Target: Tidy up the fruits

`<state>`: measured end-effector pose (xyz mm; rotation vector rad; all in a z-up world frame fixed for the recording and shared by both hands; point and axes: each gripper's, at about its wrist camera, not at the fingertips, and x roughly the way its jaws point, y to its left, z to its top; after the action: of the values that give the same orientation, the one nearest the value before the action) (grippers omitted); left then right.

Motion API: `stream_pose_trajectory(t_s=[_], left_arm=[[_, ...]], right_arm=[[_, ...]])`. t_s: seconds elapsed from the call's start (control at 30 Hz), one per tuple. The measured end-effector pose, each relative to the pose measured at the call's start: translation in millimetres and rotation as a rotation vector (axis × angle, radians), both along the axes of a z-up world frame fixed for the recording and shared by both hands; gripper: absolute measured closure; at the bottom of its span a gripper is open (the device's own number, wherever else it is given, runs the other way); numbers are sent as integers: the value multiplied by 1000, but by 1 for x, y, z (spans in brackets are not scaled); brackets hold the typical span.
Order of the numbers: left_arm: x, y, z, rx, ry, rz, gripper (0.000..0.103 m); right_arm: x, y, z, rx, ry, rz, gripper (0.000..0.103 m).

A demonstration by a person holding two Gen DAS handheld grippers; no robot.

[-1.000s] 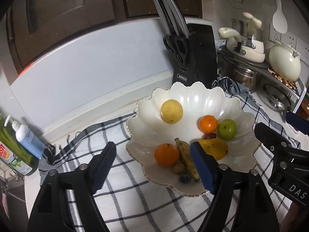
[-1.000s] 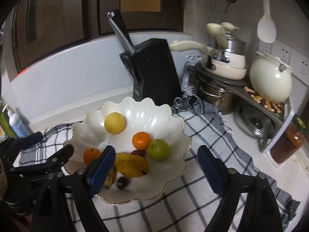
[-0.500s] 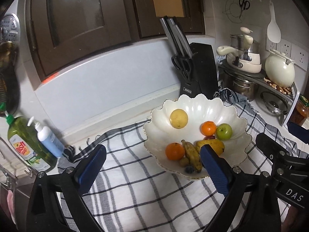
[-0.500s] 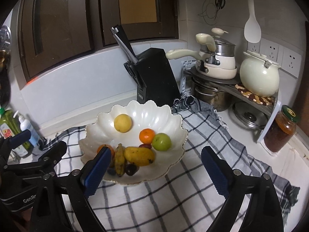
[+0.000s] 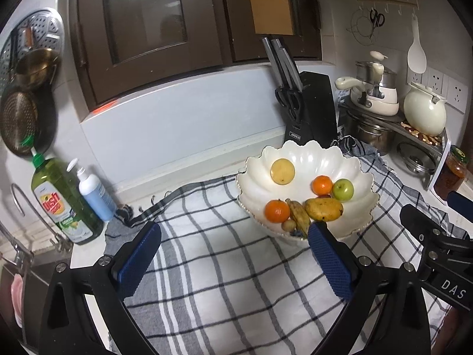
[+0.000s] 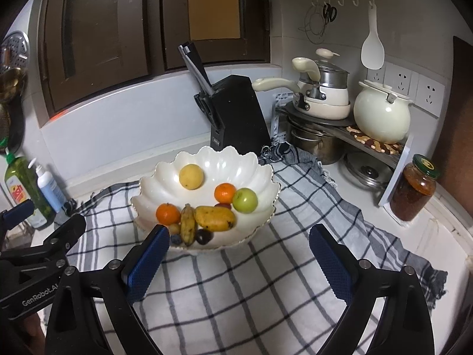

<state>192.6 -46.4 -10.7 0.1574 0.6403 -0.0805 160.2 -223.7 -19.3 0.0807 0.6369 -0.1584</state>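
Both our grippers hover spread wide and empty above the checked cloth, the fruit bowl lying ahead of them.

Our left gripper (image 5: 233, 254) has its jaws wide apart with nothing between them; the white scalloped bowl (image 5: 307, 159) sits beyond its right fingertip, off to the right of the gap. Our right gripper (image 6: 236, 254) is just as wide and empty, and the bowl (image 6: 218, 159) lies ahead of it, toward its left finger, whose tip overlaps the near rim in view. Inside the bowl we see a yellow lemon (image 6: 191, 176) at the back, two oranges (image 6: 168, 213), a green apple (image 6: 244, 200), a mango (image 6: 215, 218), a banana (image 6: 188, 227) and some small dark fruits (image 6: 204, 236). The checked cloth (image 6: 236, 290) lies under the bowl.
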Motion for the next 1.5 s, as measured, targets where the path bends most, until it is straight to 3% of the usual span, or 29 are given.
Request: stream_pose_trajectory(t_s=[0.43, 1.5], left_arm=[[-50, 26, -2, -59, -3, 27, 0], [-126, 42, -8, -63, 17, 54, 0]], right_arm=[[-45, 21, 2, 2, 6, 10, 7], [-116, 32, -11, -10, 27, -4, 7]])
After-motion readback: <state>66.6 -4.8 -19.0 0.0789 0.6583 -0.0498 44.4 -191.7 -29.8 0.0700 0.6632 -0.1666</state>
